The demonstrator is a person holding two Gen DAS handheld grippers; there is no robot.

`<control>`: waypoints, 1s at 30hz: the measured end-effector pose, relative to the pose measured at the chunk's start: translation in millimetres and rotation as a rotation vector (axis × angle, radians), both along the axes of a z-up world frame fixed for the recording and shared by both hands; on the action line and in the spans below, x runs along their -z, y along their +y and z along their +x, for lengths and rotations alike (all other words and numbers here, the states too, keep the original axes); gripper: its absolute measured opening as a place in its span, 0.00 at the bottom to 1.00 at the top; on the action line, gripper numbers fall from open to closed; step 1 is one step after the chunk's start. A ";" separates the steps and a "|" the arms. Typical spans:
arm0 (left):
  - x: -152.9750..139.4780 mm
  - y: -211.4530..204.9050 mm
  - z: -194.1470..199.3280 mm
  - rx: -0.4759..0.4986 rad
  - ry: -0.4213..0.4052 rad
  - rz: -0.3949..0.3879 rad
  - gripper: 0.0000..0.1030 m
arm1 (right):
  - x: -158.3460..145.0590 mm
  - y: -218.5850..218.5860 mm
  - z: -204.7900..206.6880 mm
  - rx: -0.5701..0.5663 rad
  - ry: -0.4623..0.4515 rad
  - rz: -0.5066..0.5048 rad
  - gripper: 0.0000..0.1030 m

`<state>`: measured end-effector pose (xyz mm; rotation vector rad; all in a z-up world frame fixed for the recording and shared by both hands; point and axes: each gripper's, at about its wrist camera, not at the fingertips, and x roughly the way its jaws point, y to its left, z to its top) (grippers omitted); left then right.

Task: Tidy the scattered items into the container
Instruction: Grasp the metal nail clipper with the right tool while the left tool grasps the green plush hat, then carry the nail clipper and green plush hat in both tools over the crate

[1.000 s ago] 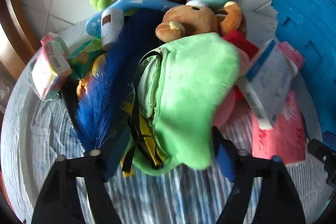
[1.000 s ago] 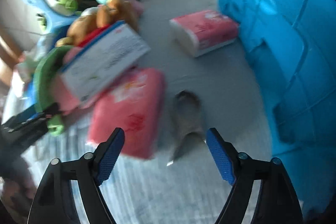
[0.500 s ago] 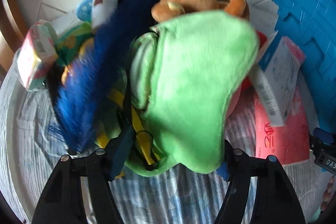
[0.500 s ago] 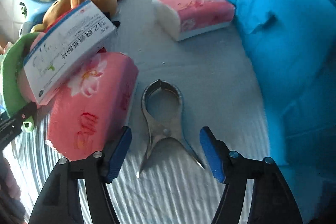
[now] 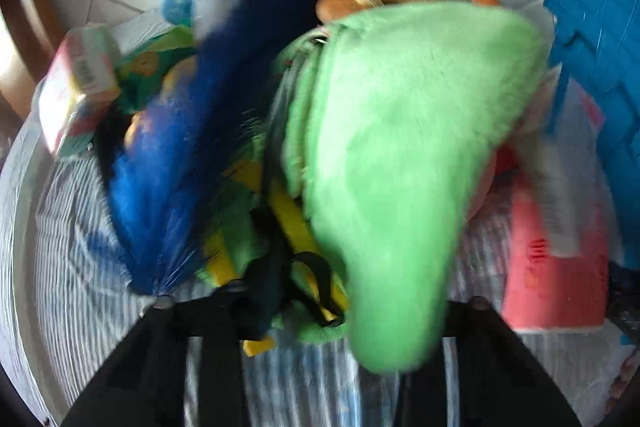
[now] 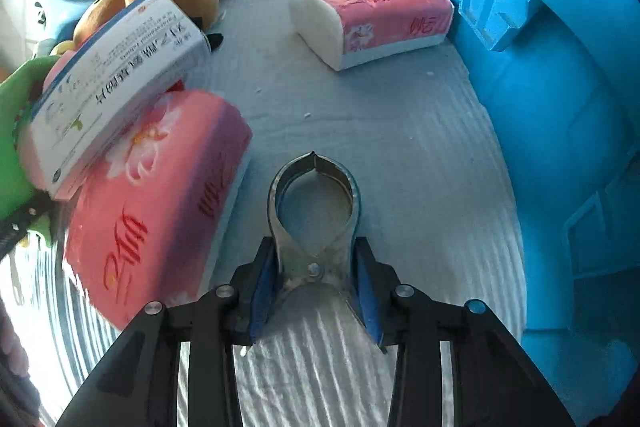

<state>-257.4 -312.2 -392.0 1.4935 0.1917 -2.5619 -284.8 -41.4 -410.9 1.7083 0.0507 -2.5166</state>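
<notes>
Left wrist view is heavily motion-blurred, esp. the green plush [image 5: 400,155] and blue brush [image 5: 168,163] up close; bright white glare washes out the top bkgd, and fisheye bends the edges into a dark ring. Right wrist view is much sharper: daylight from upper left, metal clip [image 6: 314,223] w/ dull sheen, striped cloth [image 6: 400,131] lit in bands near the bottom, blue crate [image 6: 560,107] evenly bright.

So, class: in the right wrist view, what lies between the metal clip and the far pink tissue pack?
Only bare striped cloth separates metal clip from far tissue pack.
</notes>
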 end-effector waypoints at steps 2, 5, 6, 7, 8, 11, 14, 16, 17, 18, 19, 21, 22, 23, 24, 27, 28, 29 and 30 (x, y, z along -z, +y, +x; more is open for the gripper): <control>-13.7 -8.7 11.8 -0.025 0.029 0.019 0.21 | -1.0 -1.4 5.2 -0.011 -0.010 -0.014 0.36; -34.6 -18.1 28.5 -0.055 0.069 0.024 0.17 | -11.5 -8.8 20.8 -0.048 0.010 -0.024 0.36; -41.1 -20.1 34.1 -0.062 0.081 0.023 0.16 | -15.6 -10.6 24.6 -0.057 0.018 -0.028 0.36; -48.4 -21.6 39.5 -0.067 0.094 0.020 0.15 | -22.4 -13.1 29.6 -0.069 0.031 -0.036 0.36; -56.3 -21.7 45.2 -0.071 0.110 0.015 0.15 | -28.7 -15.1 33.6 -0.079 0.044 -0.040 0.36; -74.3 -15.0 60.2 -0.069 0.149 0.018 0.06 | -53.5 -19.1 46.0 -0.107 0.095 -0.068 0.36; -92.3 -17.2 76.0 -0.059 0.180 0.015 0.06 | -75.6 -21.8 56.0 -0.140 0.137 -0.091 0.36; -98.3 -13.4 80.9 -0.060 0.188 0.020 0.06 | -85.8 -39.1 70.9 -0.164 0.157 -0.105 0.36; -101.6 -13.0 84.0 -0.063 0.191 0.025 0.06 | -91.3 -48.2 77.9 -0.176 0.166 -0.111 0.36; -105.6 -12.6 88.7 -0.067 0.197 0.029 0.06 | -95.7 -50.2 79.3 -0.194 0.178 -0.116 0.36; -109.7 -13.4 94.2 -0.068 0.203 0.031 0.06 | -99.9 -49.6 81.0 -0.204 0.184 -0.121 0.36; -119.0 -12.5 101.9 -0.068 0.217 0.027 0.06 | -108.2 -59.4 78.8 -0.226 0.195 -0.135 0.36; -123.2 -10.9 104.8 -0.068 0.224 0.027 0.06 | -108.4 -58.7 74.4 -0.239 0.200 -0.144 0.36; -127.0 -9.5 107.0 -0.068 0.231 0.021 0.06 | -110.6 -59.3 75.2 -0.251 0.205 -0.150 0.36; -131.2 -8.0 108.7 -0.068 0.238 0.013 0.06 | -113.5 -63.2 76.2 -0.266 0.211 -0.158 0.36; -142.6 -3.1 111.6 -0.072 0.255 -0.014 0.06 | -120.3 -70.8 78.9 -0.307 0.221 -0.173 0.36; -145.5 -2.1 112.6 -0.072 0.260 -0.016 0.06 | -124.6 -73.8 81.2 -0.322 0.229 -0.175 0.36; -148.3 -1.4 113.6 -0.074 0.263 -0.018 0.06 | -128.2 -76.1 82.9 -0.334 0.234 -0.179 0.36; -150.7 -1.0 114.7 -0.075 0.267 -0.022 0.06 | -131.5 -78.1 83.8 -0.343 0.239 -0.185 0.36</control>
